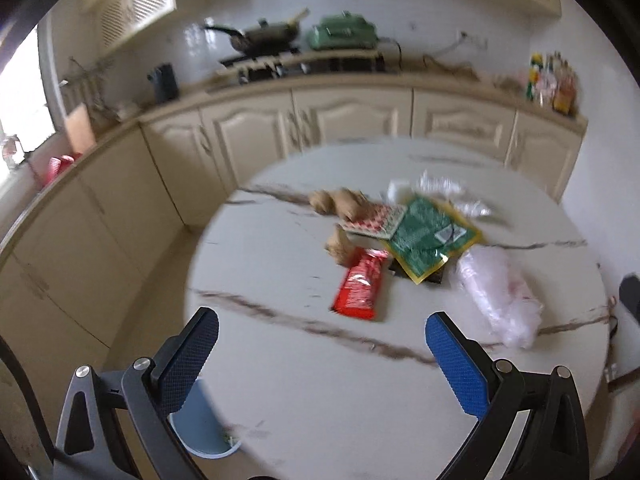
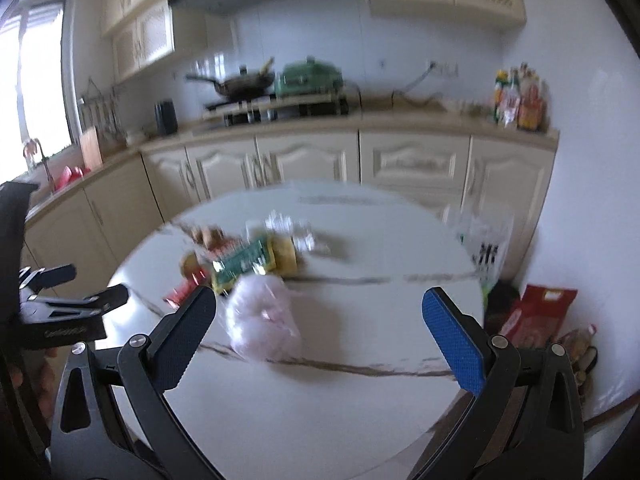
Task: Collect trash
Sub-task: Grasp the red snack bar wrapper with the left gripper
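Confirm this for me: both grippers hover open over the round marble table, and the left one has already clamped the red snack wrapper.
One part is wrong: the left gripper holds nothing. In the left wrist view its jaws stand wide apart, and the red snack wrapper lies flat on the round marble table ahead of them. The right gripper is open too, as stated.

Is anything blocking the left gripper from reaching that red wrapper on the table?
Nothing visible. The left gripper is open, and only bare marble table lies between it and the red wrapper. The other trash sits beyond and beside the wrapper.
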Demonstrator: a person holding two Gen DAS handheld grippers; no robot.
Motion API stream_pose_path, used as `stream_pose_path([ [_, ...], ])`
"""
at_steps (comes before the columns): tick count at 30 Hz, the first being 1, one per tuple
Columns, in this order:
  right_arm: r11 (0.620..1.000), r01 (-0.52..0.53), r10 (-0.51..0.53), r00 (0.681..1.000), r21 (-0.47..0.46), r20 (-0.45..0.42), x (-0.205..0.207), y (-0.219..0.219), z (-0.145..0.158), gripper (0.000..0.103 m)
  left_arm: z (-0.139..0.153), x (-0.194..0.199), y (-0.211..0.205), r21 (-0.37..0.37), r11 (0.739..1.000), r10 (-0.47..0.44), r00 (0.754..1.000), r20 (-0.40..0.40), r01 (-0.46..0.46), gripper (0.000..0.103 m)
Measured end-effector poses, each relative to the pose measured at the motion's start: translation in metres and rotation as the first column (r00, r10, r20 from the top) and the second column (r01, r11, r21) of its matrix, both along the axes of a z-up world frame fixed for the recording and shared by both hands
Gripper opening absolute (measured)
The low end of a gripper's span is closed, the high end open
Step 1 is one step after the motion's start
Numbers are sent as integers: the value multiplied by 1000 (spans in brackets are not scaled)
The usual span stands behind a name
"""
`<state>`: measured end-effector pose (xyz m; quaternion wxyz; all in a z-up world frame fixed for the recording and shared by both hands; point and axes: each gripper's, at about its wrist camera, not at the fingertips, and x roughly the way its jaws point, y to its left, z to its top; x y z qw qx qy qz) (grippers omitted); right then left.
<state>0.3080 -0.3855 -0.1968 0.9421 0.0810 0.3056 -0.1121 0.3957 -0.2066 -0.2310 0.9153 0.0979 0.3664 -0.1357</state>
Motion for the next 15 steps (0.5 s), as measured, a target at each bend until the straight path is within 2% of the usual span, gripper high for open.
stream_pose_path([
  [7,999,-27,31,995,46,-94,31,-10,-43,103,-28,73,-14,14,1000,-22,991,-131,24,99],
  [11,998,-36,42,993,55,-109,43,-12,-53,103,-37,91,-15,1,999,-42,983,-177,43,69],
  [12,998,-37,43,993,58,-111,46,-12,-53,103,-37,93,-14,-28,998,-61,982,-178,56,64],
  [13,997,-39,45,993,60,-112,49,-11,-54,103,-40,95,-15,-27,998,-68,983,-170,65,61],
  [15,997,-50,57,991,63,-118,55,-8,-56,103,-40,96,-14,-42,996,-88,982,-166,82,34],
])
